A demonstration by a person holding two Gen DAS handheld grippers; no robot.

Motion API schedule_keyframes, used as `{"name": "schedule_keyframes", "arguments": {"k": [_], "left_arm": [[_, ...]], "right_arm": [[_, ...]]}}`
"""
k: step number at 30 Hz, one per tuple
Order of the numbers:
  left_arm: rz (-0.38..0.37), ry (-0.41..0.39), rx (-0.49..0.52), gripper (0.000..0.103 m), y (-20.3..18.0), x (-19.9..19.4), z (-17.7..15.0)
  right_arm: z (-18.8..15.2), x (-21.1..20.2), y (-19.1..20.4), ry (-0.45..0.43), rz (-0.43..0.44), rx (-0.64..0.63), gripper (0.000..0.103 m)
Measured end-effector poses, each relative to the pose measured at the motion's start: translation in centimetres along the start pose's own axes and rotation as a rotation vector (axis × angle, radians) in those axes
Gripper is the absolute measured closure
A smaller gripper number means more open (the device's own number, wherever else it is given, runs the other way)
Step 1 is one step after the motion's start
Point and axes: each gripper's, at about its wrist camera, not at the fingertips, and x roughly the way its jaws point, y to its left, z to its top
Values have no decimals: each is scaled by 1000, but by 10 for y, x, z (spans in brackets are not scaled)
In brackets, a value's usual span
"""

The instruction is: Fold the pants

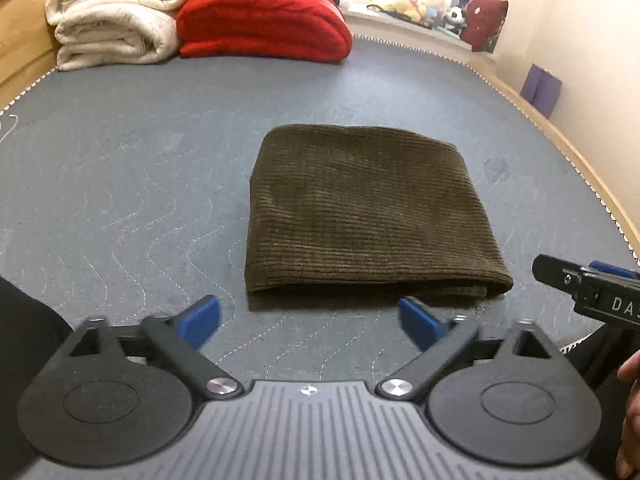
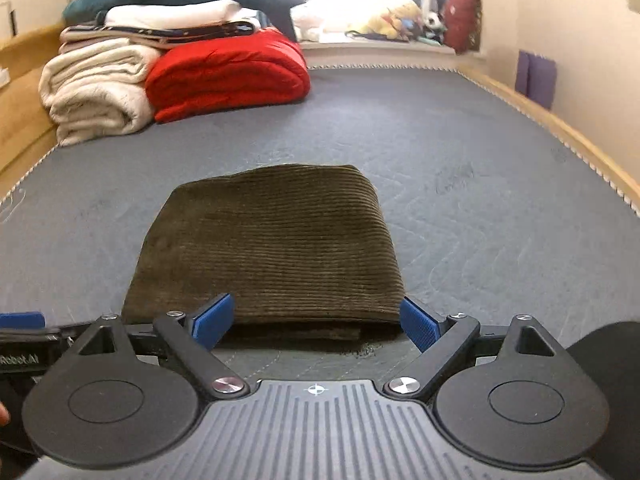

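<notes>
Brown corduroy pants (image 1: 368, 208) lie folded into a thick rectangle on the grey quilted mattress (image 1: 120, 168). My left gripper (image 1: 310, 322) hovers just in front of the fold's near edge, open, with nothing between its blue pads (image 1: 202, 320). In the right wrist view the same pants (image 2: 272, 244) fill the middle. My right gripper (image 2: 316, 322) is open too, its blue pads (image 2: 418, 324) standing apart in front of the near edge and clear of the cloth. The right gripper's body (image 1: 592, 292) shows at the right edge of the left wrist view.
Folded cream blankets (image 1: 112, 20) and a red blanket (image 1: 260, 20) are stacked at the mattress's far left. A wooden bed rail (image 1: 560, 136) runs along the right side by the wall. Soft toys (image 2: 400, 20) crowd the window sill. A hand (image 1: 630, 400) shows at the right edge.
</notes>
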Motion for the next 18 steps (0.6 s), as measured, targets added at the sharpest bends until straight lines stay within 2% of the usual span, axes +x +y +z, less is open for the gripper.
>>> {"name": "schedule_keyframes", "arguments": {"k": [4, 8, 13, 15, 18], "left_arm": [[29, -93, 35, 1, -1, -11, -6], [-3, -50, 47, 1, -3, -1, -1], [-13, -32, 64, 0, -6, 7, 1], [-3, -30, 77, 0, -7, 9, -3], [21, 0, 106, 0, -9, 17, -8]], "right_arm": [[-2, -3, -4, 9, -21, 49, 12], [-5, -3, -8, -3, -14, 116, 12], [-1, 12, -9, 33, -32, 152, 12], [-2, 11, -7, 34, -18, 174, 12], [-5, 11, 0, 38, -5, 140, 12]]}}
